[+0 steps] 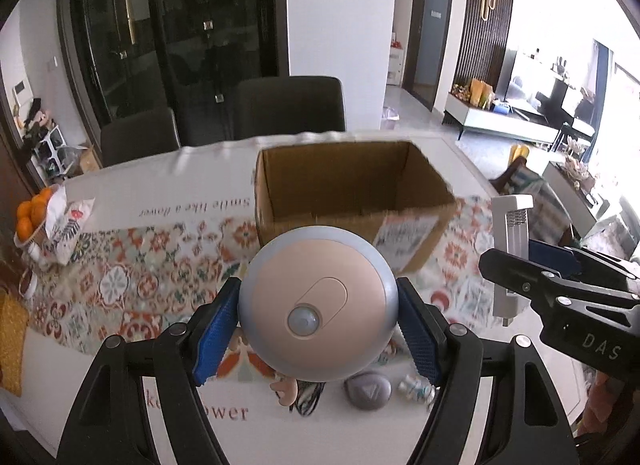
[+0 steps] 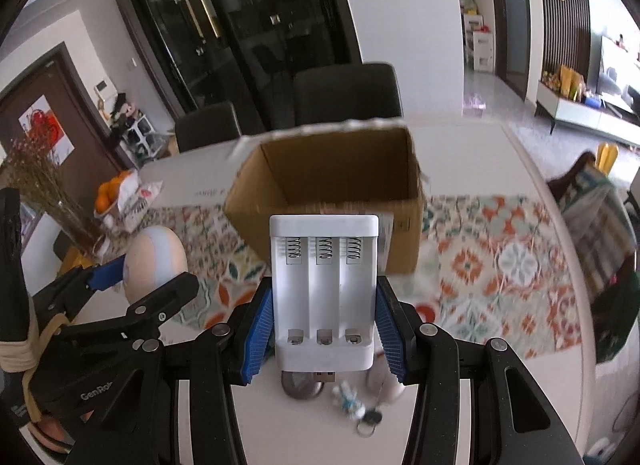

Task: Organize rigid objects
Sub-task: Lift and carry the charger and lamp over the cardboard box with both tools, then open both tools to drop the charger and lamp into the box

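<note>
Left tool clamps a round pink-and-grey plastic sensor light, held above the patterned desk, near side of the open brown cardboard box. Right tool grips a white plastic three-slot battery charger by its sides, also short of the box. Small items left on the near desk: grey oval pebble-like piece, tiny white-green figurine. Risks: the dome's curved rim could slip from the pads; both tools heading to one box could collide; an early release drops the item outside the box.
</note>
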`<state>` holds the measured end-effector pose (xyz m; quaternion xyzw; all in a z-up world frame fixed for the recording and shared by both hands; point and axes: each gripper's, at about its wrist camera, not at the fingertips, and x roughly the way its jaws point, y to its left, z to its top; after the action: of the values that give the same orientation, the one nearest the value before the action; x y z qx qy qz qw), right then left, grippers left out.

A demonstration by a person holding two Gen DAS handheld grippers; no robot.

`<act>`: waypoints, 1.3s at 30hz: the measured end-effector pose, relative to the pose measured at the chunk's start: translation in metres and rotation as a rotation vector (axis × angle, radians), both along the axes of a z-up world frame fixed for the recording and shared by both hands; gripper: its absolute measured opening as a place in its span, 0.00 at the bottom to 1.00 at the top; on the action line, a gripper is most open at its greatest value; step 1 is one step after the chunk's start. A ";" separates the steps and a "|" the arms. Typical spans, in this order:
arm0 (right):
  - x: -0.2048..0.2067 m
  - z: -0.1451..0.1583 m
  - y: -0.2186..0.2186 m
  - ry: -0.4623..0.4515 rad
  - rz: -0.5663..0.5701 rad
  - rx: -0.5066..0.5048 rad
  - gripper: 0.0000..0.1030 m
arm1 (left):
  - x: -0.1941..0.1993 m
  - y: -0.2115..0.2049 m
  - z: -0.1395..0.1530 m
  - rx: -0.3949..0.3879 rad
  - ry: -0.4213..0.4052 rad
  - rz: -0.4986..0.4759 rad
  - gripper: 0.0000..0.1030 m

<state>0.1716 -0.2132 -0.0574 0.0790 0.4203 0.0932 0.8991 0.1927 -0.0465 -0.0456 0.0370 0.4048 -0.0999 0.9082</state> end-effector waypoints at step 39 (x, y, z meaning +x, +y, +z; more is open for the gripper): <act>0.197 -0.031 -0.016 0.215 0.012 -0.010 0.47 | 0.191 -0.028 -0.035 0.009 0.301 0.097 0.73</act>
<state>0.3691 -0.2293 -0.0887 0.0817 0.5152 0.0877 0.8486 0.3834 -0.0750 -0.0804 0.0061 0.5382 -0.0583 0.8408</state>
